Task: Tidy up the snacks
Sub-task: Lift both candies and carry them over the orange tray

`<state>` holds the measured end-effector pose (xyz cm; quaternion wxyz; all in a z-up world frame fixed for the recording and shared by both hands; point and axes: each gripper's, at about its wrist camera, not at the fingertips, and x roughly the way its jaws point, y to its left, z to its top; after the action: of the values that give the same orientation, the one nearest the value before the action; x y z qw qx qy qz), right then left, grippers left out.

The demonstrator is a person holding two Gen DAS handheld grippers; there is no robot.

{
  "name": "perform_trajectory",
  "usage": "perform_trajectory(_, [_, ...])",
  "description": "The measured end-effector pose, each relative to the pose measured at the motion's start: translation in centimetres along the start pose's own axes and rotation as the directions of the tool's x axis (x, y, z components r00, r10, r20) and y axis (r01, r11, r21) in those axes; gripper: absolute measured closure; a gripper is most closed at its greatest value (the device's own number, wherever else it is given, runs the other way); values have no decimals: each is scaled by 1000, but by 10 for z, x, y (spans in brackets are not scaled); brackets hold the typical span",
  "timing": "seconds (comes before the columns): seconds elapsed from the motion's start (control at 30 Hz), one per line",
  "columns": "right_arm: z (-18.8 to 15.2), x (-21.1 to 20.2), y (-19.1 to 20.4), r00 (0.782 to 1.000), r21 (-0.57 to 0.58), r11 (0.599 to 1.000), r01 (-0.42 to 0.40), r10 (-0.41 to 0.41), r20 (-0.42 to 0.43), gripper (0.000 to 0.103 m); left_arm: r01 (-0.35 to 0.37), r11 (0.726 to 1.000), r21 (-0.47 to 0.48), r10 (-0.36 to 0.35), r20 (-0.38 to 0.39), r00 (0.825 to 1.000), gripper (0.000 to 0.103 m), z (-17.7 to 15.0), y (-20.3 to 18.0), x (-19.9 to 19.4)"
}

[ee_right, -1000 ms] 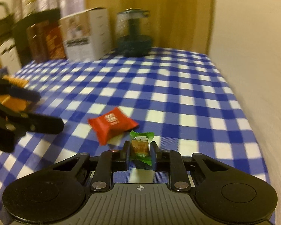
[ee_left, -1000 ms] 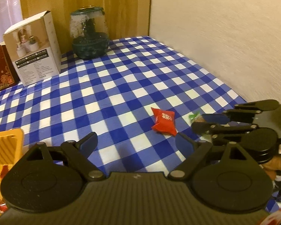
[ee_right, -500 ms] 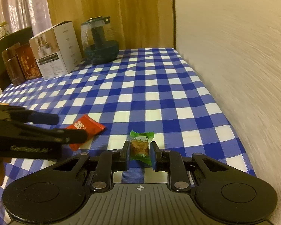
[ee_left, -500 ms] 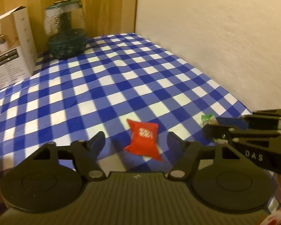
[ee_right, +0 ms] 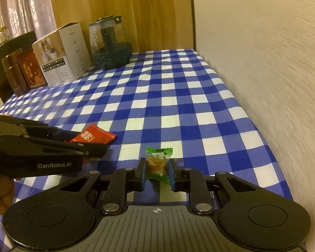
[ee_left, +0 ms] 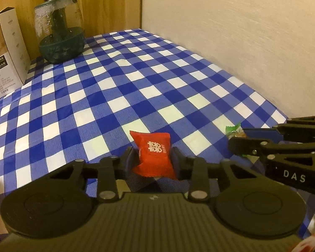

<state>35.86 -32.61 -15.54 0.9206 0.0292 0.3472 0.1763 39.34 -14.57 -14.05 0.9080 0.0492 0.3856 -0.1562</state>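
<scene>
On a table covered with a blue-and-white checked cloth (ee_left: 119,96), a red foil snack packet with white print (ee_left: 154,154) sits between the two fingers of the left gripper (ee_left: 154,163), whose jaws are closing around it; the blue pads stand right at the packet's sides, and its lower edge appears to lie on the cloth. From the right wrist view the same packet sticks out beyond the black fingers of the left gripper, just to the left of the other tool. The right gripper (ee_right: 157,173) is clamped narrowly on a small green-wrapped candy with a brownish centre (ee_right: 158,163), its blue pads pressing the wrapper on both sides, the frilled green top poking up past the fingertips. The two grippers are near each other at the table's near edge, close to a pale textured wall (ee_left: 241,31). At the far end stand a dark green glass jar with a lid (ee_left: 59,29) and a white printed cardboard box (ee_right: 62,56).
</scene>
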Motion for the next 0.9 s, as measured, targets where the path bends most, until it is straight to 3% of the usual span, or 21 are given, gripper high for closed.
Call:
perform_trajectory(0.43, [-7, -25, 17, 1000, 11, 1000, -1, 1, -24, 81, 11, 999, -32, -12, -25, 1000, 76, -25, -6, -41])
perform_trajectory(0.77, [-14, -27, 26, 999, 8, 1000, -3, 4, -40, 81, -19, 1000, 20, 20, -32, 999, 69, -32, -8, -32])
perform_trajectory(0.9, [-13, -26, 26, 999, 10, 1000, 1, 0, -41, 81, -13, 1000, 7, 13, -37, 999, 75, -31, -5, -33])
